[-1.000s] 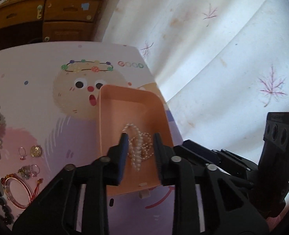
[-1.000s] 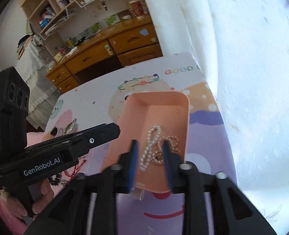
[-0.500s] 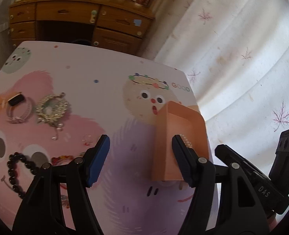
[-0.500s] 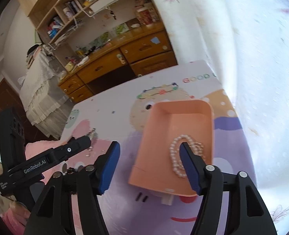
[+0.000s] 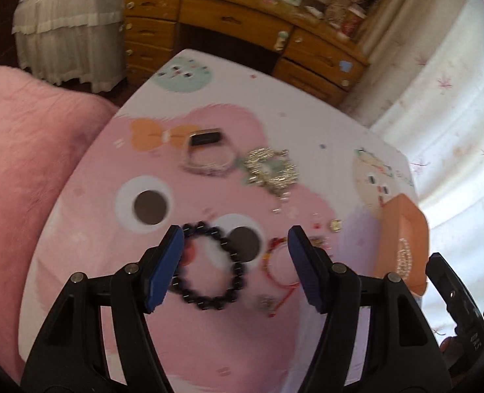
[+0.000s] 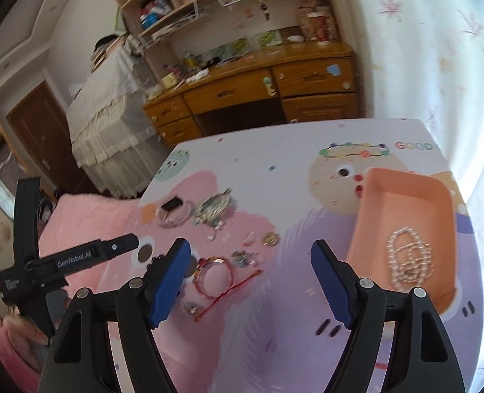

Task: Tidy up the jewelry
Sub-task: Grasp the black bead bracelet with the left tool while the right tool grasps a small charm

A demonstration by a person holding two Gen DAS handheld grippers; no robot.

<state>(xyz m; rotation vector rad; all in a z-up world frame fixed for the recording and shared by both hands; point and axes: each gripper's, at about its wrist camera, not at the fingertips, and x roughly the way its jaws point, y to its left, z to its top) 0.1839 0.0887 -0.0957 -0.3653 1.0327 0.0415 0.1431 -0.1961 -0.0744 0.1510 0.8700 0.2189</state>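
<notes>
Left wrist view: dark bead bracelet [image 5: 209,267] between wide-spread left gripper [image 5: 235,263] fingers.

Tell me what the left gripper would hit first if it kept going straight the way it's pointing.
Most likely the black bead bracelet, lying on the table between the open left gripper fingers. Depth is unclear.

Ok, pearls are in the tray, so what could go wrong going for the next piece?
The left tongs hang open over the black bead bracelet, with the red string bracelet close beside it, so a wide grab may snag both. Small loose pieces nearby could get knocked about. The view is blurred, so aim may be off.
</notes>
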